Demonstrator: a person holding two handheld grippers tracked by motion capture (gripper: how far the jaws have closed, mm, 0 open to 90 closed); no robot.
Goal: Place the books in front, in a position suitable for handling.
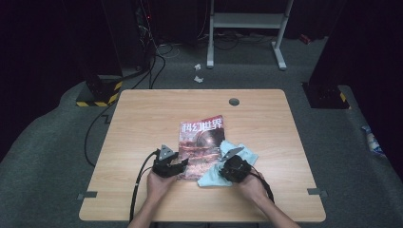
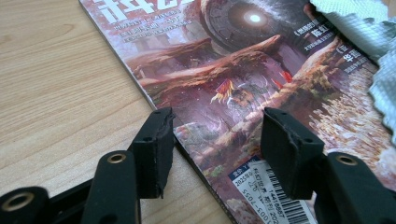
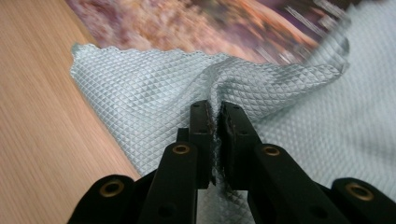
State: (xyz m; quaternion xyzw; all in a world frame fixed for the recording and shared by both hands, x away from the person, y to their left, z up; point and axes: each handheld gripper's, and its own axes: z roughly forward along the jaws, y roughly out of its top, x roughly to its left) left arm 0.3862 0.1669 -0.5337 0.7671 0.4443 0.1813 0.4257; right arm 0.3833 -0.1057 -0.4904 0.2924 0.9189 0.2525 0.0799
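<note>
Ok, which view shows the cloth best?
The right gripper view: the cloth is close up, pinched between the right gripper jaws. The high view shows it small beside the magazine; the left gripper view catches its edge.

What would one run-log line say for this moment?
left gripper: open, jaws straddling magazine edge | right gripper: shut on cloth | cloth: overlaps magazine | table: wooden

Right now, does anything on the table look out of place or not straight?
Yes. The magazine lies slightly askew to the table edges, and the light blue cloth is bunched where the right gripper pinches it, part of it overlapping the cover. Nothing looks spilled or damaged.
</note>
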